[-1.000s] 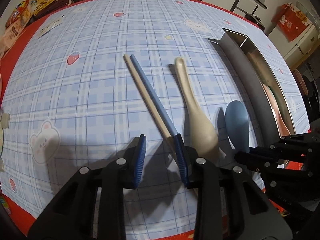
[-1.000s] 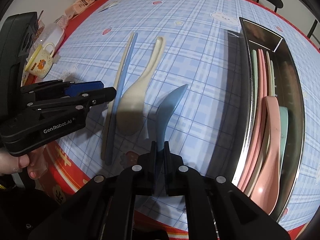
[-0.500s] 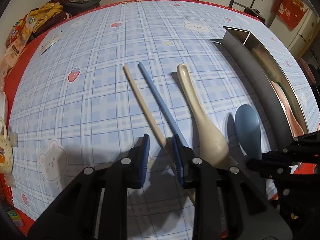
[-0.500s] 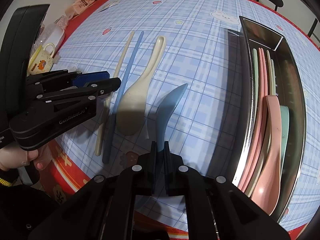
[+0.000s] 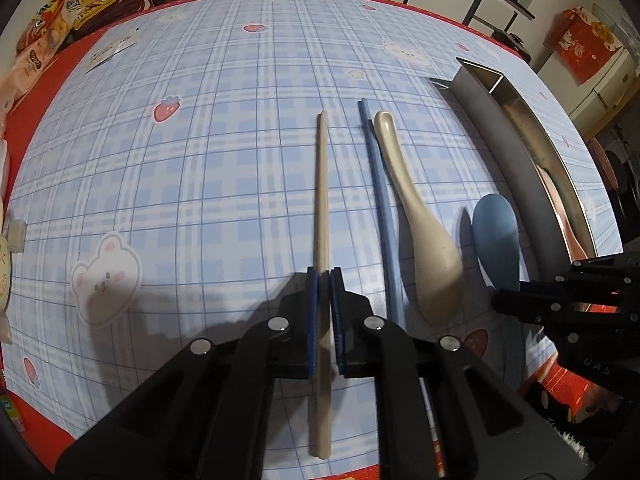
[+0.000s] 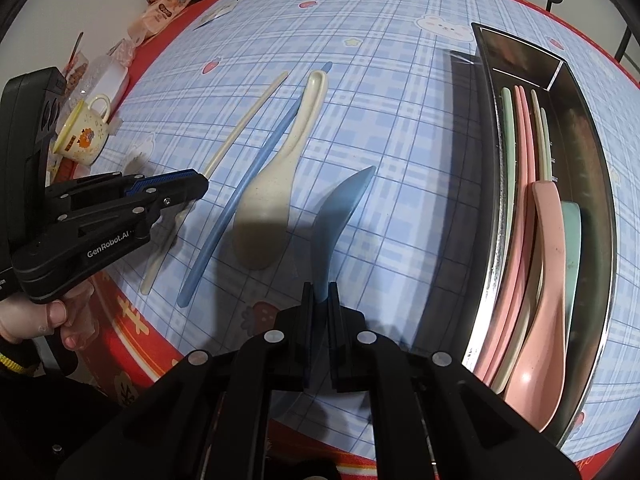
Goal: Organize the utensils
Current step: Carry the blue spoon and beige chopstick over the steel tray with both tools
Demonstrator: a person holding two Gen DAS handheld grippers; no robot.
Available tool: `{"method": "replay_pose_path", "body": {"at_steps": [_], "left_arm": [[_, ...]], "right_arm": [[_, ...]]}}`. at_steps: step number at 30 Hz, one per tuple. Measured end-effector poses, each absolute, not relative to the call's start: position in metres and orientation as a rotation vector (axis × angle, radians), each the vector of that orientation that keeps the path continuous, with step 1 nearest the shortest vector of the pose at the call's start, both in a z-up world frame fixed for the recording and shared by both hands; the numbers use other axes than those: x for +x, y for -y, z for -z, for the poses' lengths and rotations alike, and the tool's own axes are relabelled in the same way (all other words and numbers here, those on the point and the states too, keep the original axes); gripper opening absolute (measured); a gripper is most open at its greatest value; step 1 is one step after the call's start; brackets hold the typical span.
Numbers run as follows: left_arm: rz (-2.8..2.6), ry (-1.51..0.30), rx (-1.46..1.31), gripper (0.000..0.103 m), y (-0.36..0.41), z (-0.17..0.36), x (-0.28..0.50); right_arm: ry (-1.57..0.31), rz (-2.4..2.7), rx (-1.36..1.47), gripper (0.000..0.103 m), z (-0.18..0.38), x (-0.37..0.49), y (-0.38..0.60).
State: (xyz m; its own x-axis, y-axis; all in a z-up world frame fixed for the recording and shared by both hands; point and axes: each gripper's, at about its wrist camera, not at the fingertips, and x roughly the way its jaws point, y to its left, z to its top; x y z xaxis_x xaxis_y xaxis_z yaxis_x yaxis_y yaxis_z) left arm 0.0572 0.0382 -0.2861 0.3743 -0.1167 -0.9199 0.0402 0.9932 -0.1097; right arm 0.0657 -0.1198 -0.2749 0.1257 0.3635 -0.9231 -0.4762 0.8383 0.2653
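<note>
Left wrist view: the left hand-held gripper [image 5: 324, 276] has just been closing and now pinches the long beige plastic chopstick [image 5: 322, 184] between its blue pads, near the thick end. The chopstick lies flat on the blue plaid desk [image 5: 200, 160]. Just beside it, apart, lie the blue plastic chopstick [image 5: 380, 200] and the beige plastic spoon [image 5: 424, 236], which touch along the handle. Farther right sits the blue plastic spoon [image 5: 496, 240], next to the long stainless steel tray [image 5: 516, 152].

Right wrist view: the right hand-held gripper [image 6: 319, 292] is clamped narrow on the blue spoon's handle, its bowl tilted up over the desk. The steel tray on the right holds pink, green and beige chopsticks and spoons [image 6: 548, 240]. A yellow cup [image 6: 82, 132] stands at the desk's left edge.
</note>
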Motion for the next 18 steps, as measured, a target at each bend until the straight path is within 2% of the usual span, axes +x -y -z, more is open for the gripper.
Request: {"method": "replay_pose_path", "body": {"at_steps": [18], "left_arm": [[0.128, -1.17, -0.046, 0.012, -0.038, 0.287, 0.055]], "right_arm": [[-1.23, -0.633, -0.074, 0.007, 0.255, 0.062, 0.125]]}}
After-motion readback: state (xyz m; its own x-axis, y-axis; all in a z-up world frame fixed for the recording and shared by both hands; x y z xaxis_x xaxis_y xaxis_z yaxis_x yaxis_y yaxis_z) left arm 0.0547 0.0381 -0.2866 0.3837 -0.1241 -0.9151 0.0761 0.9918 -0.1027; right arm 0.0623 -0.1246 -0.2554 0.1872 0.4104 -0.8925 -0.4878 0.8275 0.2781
